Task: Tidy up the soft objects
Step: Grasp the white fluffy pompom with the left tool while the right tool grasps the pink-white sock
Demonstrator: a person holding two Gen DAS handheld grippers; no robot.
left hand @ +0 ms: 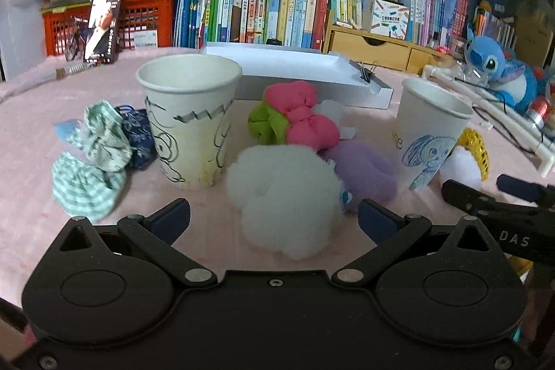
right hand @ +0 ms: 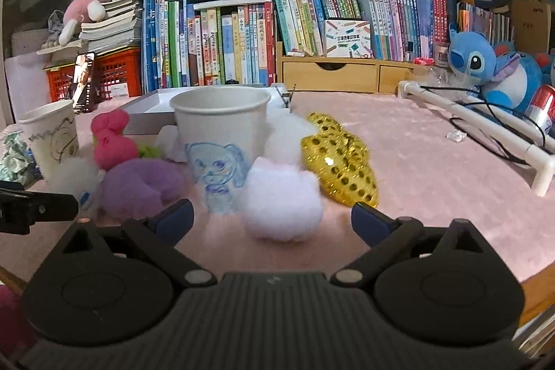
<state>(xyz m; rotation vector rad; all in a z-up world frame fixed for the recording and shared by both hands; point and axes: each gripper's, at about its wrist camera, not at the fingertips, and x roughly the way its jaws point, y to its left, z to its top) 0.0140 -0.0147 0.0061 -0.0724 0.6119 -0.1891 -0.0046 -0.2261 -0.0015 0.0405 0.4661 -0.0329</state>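
Both grippers poised over pompoms, jaws spread, nothing held.
The white pompom (left hand: pixel 284 200) could be pinched off-centre and slip; the doodled paper cup (left hand: pixel 189 120) nearby may be toppled.

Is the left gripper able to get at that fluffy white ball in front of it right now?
Probably yes. The left gripper is open, its jaws either side of the fluffy white ball, nothing between them. The purple plush touches the ball's far side but shouldn't block.

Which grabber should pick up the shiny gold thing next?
Probably the right gripper. The gold sequin piece lies just ahead of its right finger. From the left gripper, it is half hidden behind the blue-drawing cup.
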